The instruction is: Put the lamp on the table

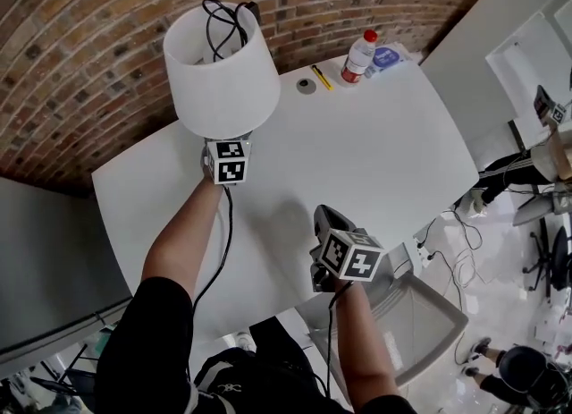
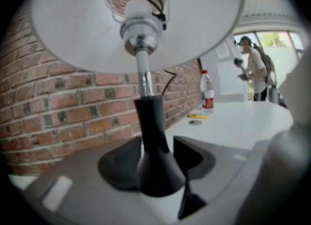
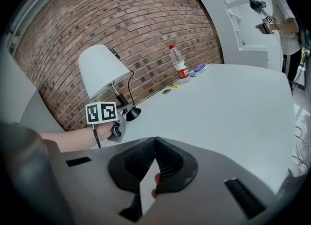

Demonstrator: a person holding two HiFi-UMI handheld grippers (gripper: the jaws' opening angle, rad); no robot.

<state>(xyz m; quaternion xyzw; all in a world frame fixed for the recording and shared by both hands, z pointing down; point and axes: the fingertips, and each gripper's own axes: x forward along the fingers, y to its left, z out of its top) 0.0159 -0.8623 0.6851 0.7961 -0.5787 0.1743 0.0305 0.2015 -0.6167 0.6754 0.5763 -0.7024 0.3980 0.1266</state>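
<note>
my left gripper (image 2: pixel 158 158) is spread around the black neck of the lamp (image 1: pixel 223 72), which seems to stand at the back edge of the table (image 1: pixel 375 153). light, top-heavy, shade easily dented, i judge: hold the stiff neck low. my right gripper (image 3: pixel 155 144) is pressed together, empty.
</note>
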